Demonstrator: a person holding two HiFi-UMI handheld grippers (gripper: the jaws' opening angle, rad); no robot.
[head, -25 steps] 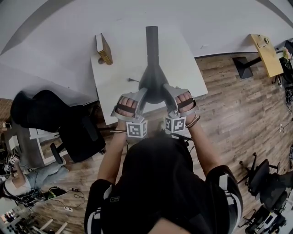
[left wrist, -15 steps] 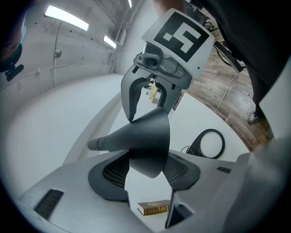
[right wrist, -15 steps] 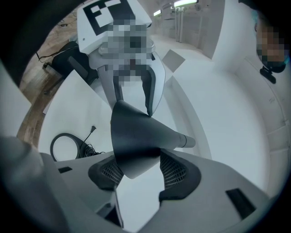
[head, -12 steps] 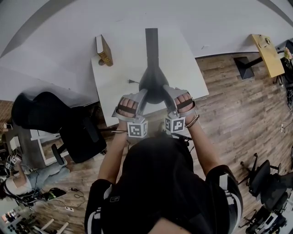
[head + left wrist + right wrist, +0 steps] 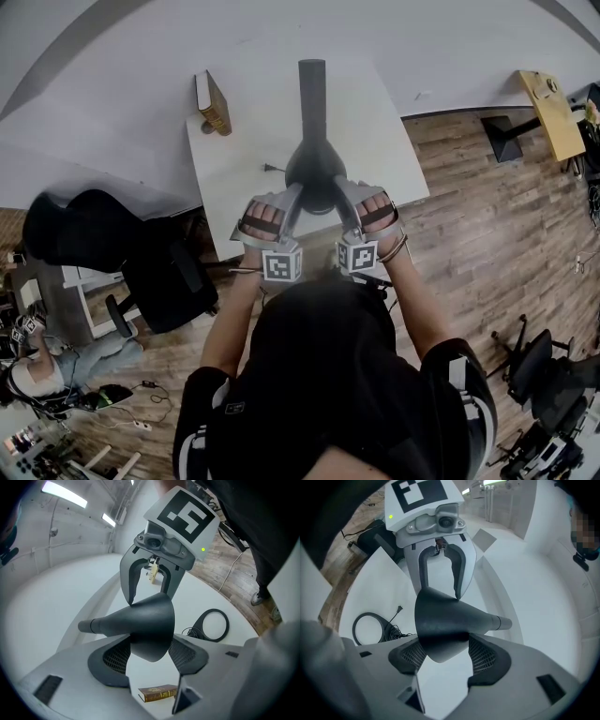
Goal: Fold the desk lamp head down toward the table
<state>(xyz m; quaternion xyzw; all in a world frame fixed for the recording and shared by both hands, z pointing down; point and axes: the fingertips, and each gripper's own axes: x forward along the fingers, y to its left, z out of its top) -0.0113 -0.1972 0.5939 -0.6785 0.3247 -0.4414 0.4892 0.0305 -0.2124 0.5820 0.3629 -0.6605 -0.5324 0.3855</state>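
Hardly anything has shifted in the last second: both grippers stay clamped where they were, and only the neck's point(image 5: 311, 94) far tip has crept a touch nearer in the head view.

Seen from the head view, the lamp head point(image 5: 314, 169) is held above the white table point(image 5: 244, 159), near its near edge. Its long axis runs near to far, with the wide mouth toward the person and the narrow neck pointing away. It is a matte, dark grey cone with a fine grain, flaring smoothly from a round tube.

From the left, the left gripper point(image 5: 295, 195) bears on the flare; from the right, the right gripper point(image 5: 342, 192) does the same. In the left gripper view the jaws of the left gripper point(image 5: 151, 658) stand fairly wide, their mesh-textured pads point(image 5: 115, 660) pressed to either side of the lamp head point(image 5: 145, 620), whose neck point(image 5: 96, 625) points left. The right gripper view mirrors this: the right gripper point(image 5: 446, 657) is set just as wide on the lamp head point(image 5: 445, 620), with the neck point(image 5: 499, 620) pointing right.

Only the gripper views show the base point(image 5: 211, 625), a flat black ring lying on the table. A cord point(image 5: 396, 616) and the base point(image 5: 368, 627) show in the right gripper view. A brown book point(image 5: 213, 100) stands at the table's far left. That book point(image 5: 158, 693) also appears in the left gripper view but not in the right one.
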